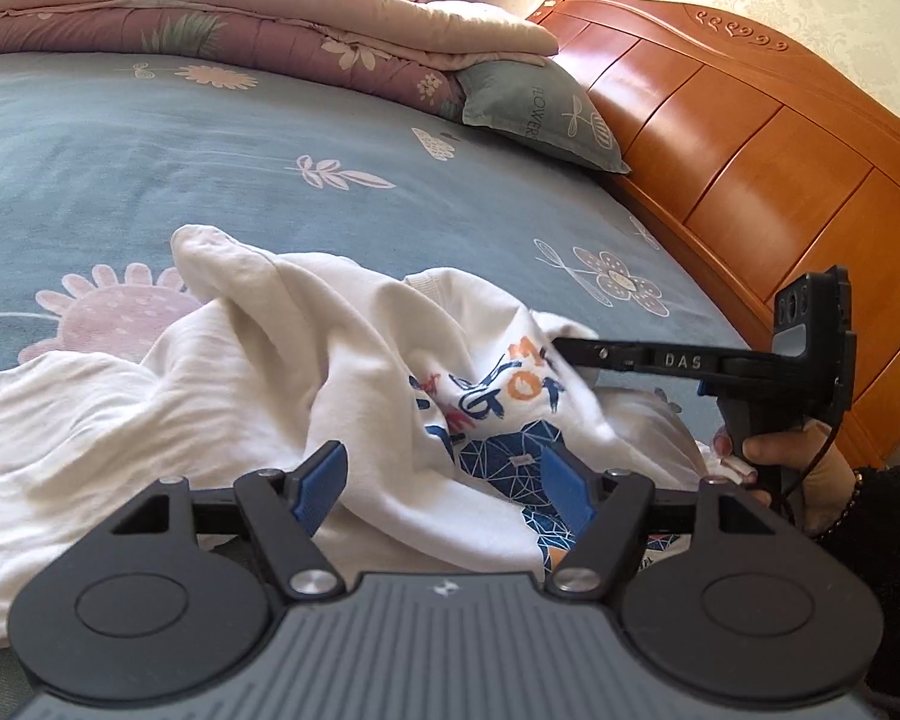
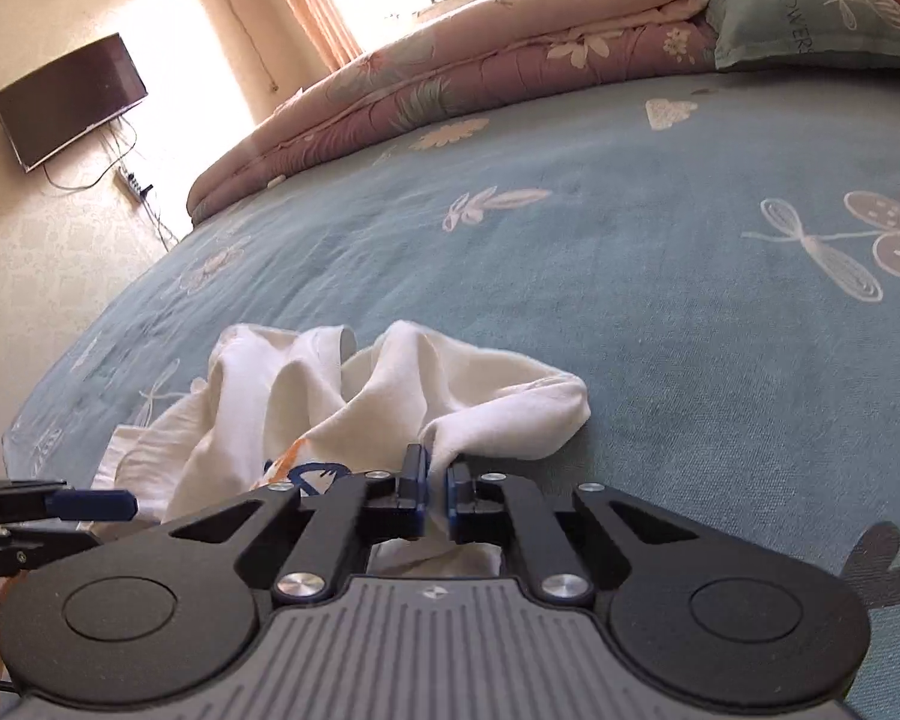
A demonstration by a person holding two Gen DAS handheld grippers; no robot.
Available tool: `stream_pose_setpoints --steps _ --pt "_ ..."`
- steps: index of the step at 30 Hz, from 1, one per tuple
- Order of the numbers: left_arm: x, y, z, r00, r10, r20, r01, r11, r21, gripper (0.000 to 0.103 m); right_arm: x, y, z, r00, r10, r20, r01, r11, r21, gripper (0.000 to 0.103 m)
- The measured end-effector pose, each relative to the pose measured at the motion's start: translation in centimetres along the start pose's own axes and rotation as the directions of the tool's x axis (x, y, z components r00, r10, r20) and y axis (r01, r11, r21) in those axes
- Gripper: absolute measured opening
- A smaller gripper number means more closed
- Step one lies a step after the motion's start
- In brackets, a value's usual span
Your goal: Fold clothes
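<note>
Left tongs (image 1: 444, 489) wide apart over crumpled shirt (image 1: 258, 360), right tongs (image 2: 435, 483) pinching its half-hidden hem.

A wide stretch of blue flowered bedsheet (image 2: 630, 300) lies bare beyond the crumpled white T-shirt (image 1: 240, 372), leaving open room ahead and to both sides of it. At the far edge of the bed a folded quilt (image 1: 240, 18) and a grey-green pillow (image 1: 540, 114) form a low barrier, and the wooden headboard (image 1: 750, 150) walls off the right side. The right gripper (image 1: 561, 348) reaches across from that side into the shirt's folds, just ahead of the left gripper (image 1: 444, 486) and its spread fingers.
</note>
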State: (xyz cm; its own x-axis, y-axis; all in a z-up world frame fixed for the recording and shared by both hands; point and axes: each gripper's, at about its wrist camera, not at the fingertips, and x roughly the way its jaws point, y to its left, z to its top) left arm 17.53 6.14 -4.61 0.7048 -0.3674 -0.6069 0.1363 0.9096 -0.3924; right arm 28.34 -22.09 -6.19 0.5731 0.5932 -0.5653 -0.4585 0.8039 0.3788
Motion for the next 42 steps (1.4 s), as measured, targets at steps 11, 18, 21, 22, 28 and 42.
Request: stream_pose_setpoints --steps 11,18,21,22,28,42 --pt "0.1 -0.5 -0.1 1.0 -0.015 -0.002 0.015 1.0 0.009 0.072 -6.0 -2.5 4.7 0.911 -0.368 0.188 0.376 0.926 -0.009 0.022" --pt "-0.2 -1.2 -0.4 1.0 -0.005 -0.02 0.005 1.0 0.022 0.072 -9.7 -3.7 0.1 0.908 -0.403 0.112 0.405 0.914 0.006 0.038" --pt "-0.3 -1.5 -0.6 1.0 -0.002 -0.028 0.003 1.0 0.028 0.073 -11.0 -4.2 -2.9 0.895 -0.443 0.041 0.444 0.896 -0.018 0.051" --pt "-0.3 -1.7 -0.7 1.0 -0.001 -0.03 0.002 1.0 0.03 0.073 -11.2 -4.2 -3.8 0.894 -0.447 0.02 0.448 0.894 -0.027 0.052" --pt "0.0 -2.8 -1.4 0.998 -0.006 -0.061 0.009 0.999 0.053 0.073 -12.3 -4.4 -7.6 0.867 -0.496 -0.055 0.487 0.865 -0.119 0.057" --pt "0.6 -5.8 -1.6 0.995 0.004 -0.098 0.008 0.992 0.124 0.076 -13.5 -6.5 -8.6 0.852 -0.516 -0.091 0.487 0.845 -0.221 0.002"
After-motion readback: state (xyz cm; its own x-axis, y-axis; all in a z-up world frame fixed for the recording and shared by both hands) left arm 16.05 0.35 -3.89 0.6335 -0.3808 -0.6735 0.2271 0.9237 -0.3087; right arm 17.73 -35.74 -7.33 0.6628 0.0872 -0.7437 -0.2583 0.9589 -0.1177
